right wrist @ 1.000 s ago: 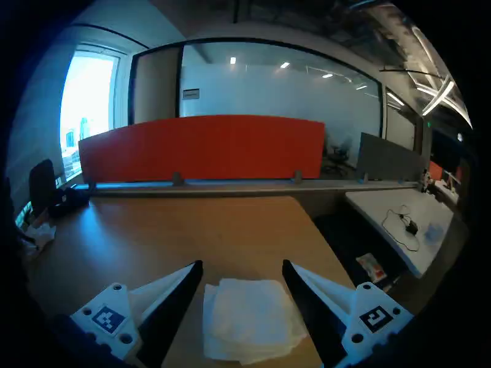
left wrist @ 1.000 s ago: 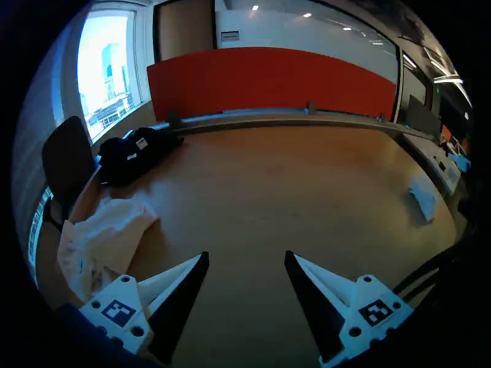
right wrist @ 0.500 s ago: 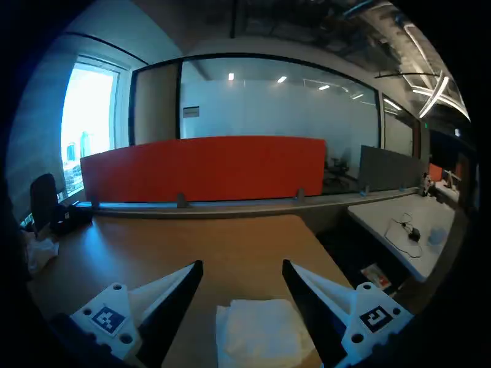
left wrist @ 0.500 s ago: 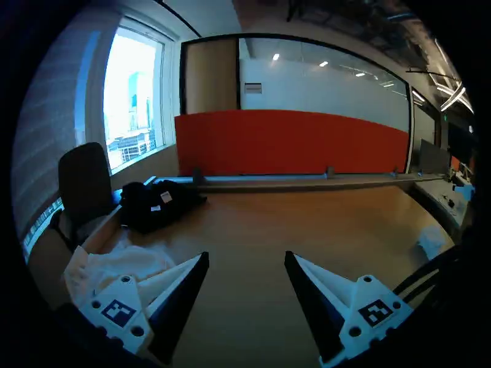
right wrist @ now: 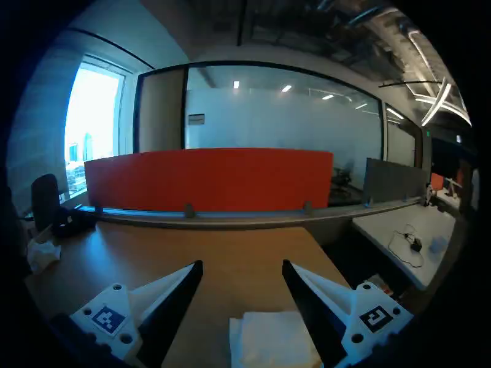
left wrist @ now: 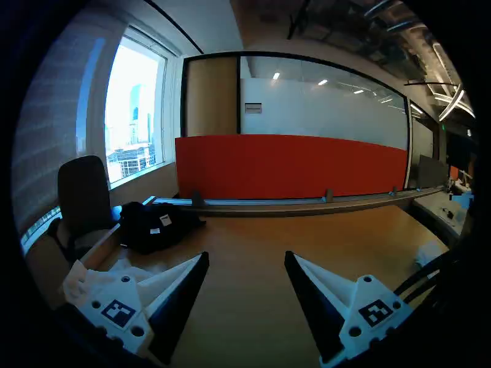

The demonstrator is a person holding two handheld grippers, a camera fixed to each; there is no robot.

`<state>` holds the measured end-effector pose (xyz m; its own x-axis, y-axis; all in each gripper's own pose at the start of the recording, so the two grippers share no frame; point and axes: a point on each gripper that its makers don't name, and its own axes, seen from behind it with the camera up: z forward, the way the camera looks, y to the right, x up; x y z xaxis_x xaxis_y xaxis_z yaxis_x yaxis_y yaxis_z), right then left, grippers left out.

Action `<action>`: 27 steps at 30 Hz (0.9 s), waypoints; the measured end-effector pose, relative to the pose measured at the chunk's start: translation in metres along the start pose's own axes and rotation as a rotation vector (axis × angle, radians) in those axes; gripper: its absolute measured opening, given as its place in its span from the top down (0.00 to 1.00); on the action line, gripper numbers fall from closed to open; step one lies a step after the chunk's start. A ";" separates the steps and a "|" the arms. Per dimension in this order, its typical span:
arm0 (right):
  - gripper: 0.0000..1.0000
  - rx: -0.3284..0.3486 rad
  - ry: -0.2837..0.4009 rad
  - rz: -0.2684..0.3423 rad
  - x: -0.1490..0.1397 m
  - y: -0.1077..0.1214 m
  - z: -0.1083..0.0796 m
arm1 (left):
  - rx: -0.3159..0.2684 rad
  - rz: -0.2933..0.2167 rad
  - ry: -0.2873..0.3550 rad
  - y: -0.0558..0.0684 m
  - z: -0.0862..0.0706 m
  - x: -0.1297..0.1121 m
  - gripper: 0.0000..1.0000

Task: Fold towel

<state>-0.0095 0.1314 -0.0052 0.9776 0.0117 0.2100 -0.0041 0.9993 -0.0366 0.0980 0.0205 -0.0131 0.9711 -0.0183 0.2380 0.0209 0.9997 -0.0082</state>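
White towel, folded square, flat on the wooden desk

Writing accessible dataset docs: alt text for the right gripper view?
The right hand-held gripper is open over a wooden desk, a folded white towel lying on it between the two fingers. An orange divider panel runs along the desk's far edge.

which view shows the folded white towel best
The right gripper view: the folded towel lies close on the desk, low in the middle of the picture. The left gripper view shows it as a small pale patch far right.
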 end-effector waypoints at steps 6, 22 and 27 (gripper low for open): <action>0.00 0.018 0.044 -0.002 0.018 -0.033 0.003 | -0.002 -0.011 0.021 0.000 0.002 0.006 0.09; 0.00 0.065 0.100 0.003 0.031 -0.113 0.011 | -0.008 -0.029 0.060 -0.009 0.003 0.020 0.09; 0.00 0.063 0.113 0.010 0.038 -0.122 0.013 | -0.009 -0.036 0.070 -0.011 0.002 0.022 0.09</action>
<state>0.0252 0.0105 0.0194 0.9949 0.0216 0.0982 -0.0241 0.9994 0.0240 0.1188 0.0089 -0.0053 0.9839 -0.0554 0.1701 0.0579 0.9983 -0.0099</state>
